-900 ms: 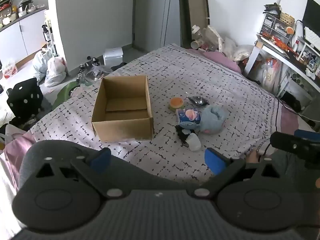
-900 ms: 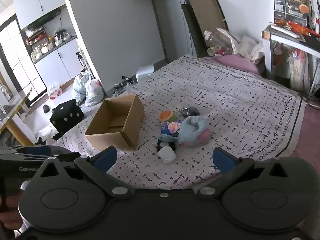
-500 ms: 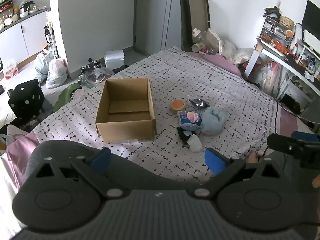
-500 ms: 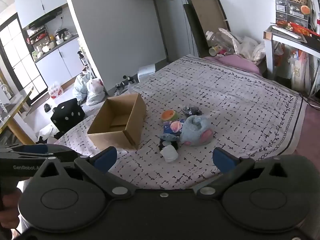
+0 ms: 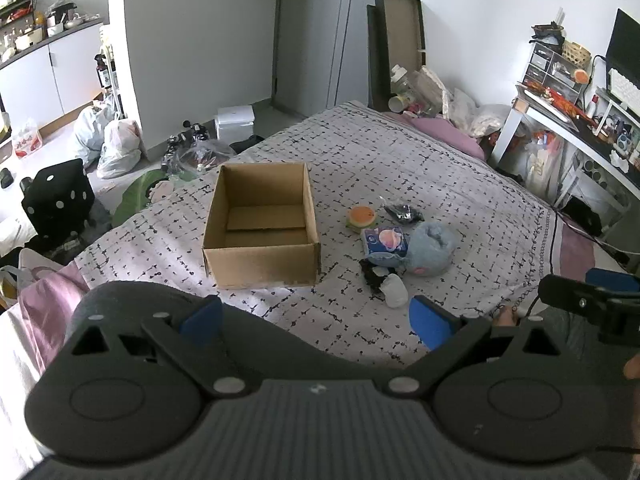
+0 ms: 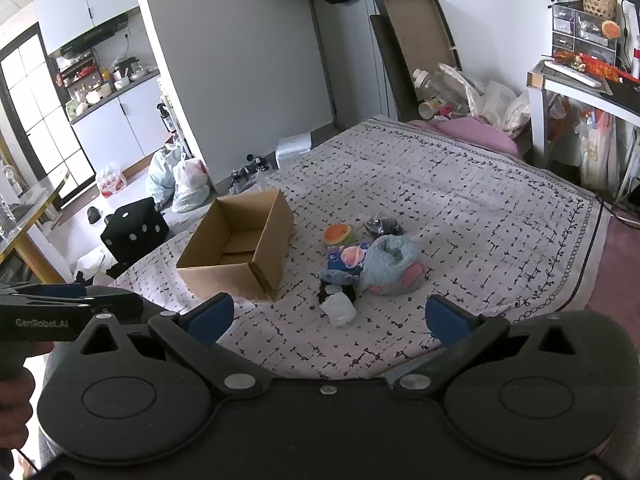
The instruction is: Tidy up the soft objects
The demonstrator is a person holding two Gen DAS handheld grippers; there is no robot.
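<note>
Cardboard box (image 5: 261,224) and a heap of soft things on the bed (image 5: 460,184), both hand-held grippers wide open.

The open-topped box sits toward the bed's left edge, empty inside. Just beside it to the right lie a blue plush toy (image 5: 430,249), an orange round cushion (image 5: 362,218), a blue tissue pack (image 5: 385,241), a dark plastic packet (image 5: 402,213) and a white rolled sock (image 5: 394,295). The left hand-held gripper (image 5: 316,318) and right hand-held gripper (image 6: 329,318) hover over the bed's near edge, holding nothing.
</note>
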